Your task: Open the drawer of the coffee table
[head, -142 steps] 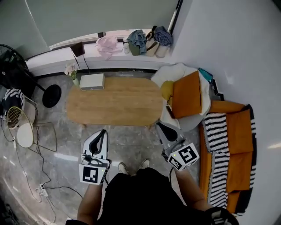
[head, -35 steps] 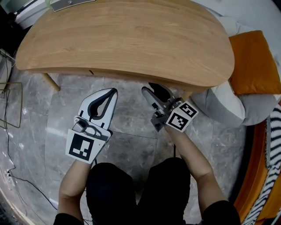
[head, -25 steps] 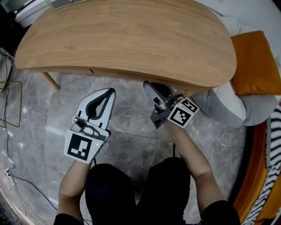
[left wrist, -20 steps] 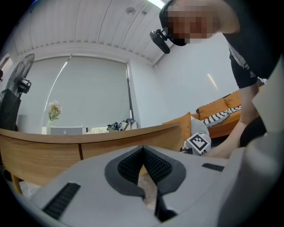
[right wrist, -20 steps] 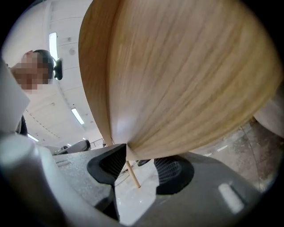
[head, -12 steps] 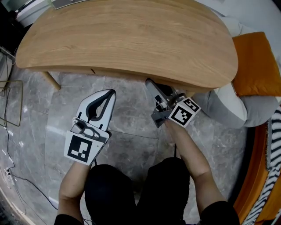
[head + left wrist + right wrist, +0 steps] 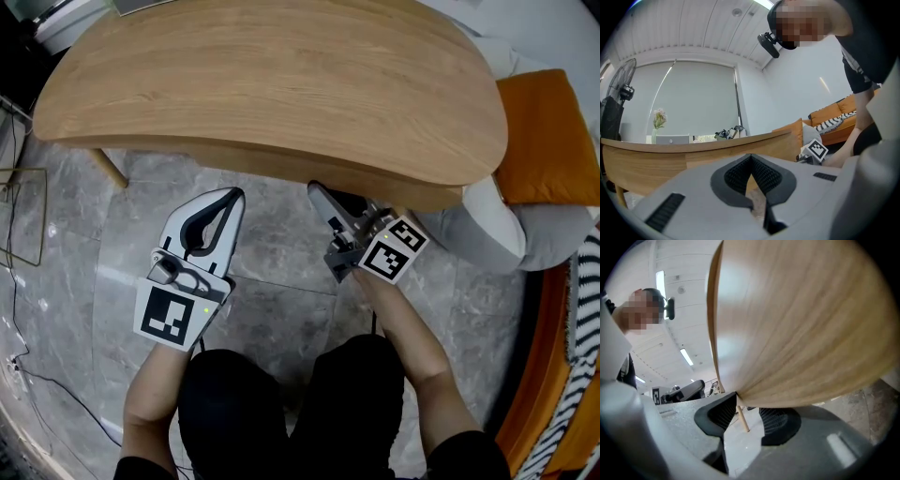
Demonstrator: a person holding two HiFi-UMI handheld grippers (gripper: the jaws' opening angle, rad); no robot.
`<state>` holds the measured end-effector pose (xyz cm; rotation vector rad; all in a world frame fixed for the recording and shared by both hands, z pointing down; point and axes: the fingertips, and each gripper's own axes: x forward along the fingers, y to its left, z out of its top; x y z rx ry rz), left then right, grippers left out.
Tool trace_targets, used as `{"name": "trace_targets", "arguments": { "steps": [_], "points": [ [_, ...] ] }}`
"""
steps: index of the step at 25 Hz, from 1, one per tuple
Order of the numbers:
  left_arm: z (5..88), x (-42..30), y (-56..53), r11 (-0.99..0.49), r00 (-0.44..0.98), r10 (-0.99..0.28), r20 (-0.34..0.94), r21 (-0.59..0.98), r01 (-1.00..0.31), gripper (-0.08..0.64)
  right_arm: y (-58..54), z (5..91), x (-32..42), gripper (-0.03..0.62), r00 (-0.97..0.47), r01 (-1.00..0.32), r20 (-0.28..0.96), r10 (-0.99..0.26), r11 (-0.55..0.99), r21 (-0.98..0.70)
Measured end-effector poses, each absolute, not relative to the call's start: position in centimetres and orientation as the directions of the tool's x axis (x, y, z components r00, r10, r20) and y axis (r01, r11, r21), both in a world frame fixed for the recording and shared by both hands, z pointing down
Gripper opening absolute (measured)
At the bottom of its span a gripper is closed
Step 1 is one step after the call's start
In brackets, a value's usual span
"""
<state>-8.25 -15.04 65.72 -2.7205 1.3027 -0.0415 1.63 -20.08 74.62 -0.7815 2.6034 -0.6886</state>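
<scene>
Since half a second earlier the drawer (image 7: 309, 176) had slid a little out from under the near edge of the coffee table's wooden surface (image 7: 272, 75), at centre frame. The right hand-held gripper (image 7: 321, 195), its jaws just closing, nipped the drawer front's edge at its tips, one pad before it and one behind. The left hand-held gripper (image 7: 231, 197), jaws together and empty, hovered apart at lower left. Grey marble floor (image 7: 272, 253) lay between the drawer and the person's knees. A white pouf (image 7: 483, 230) and an orange cushion (image 7: 548, 131) crowded the right edge.
</scene>
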Motion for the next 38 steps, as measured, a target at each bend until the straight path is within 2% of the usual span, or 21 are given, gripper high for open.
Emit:
{"name": "trace_targets", "arguments": {
  "steps": [18, 38],
  "points": [
    [64.9, -8.9, -13.7, -0.605, 0.617, -0.786, -0.035, -0.154, -0.781, 0.007, -14.9, 75.4, 0.4, 0.14, -0.84, -0.446, -0.085, -0.537, 0.77, -0.457],
    [64.6, -9.2, -12.3, -0.609, 0.621, -0.783, -0.035, -0.161, -0.777, 0.006, -13.2, 75.5, 0.1, 0.138, -0.845, -0.45, -0.062, -0.531, 0.769, -0.454]
  ]
}}
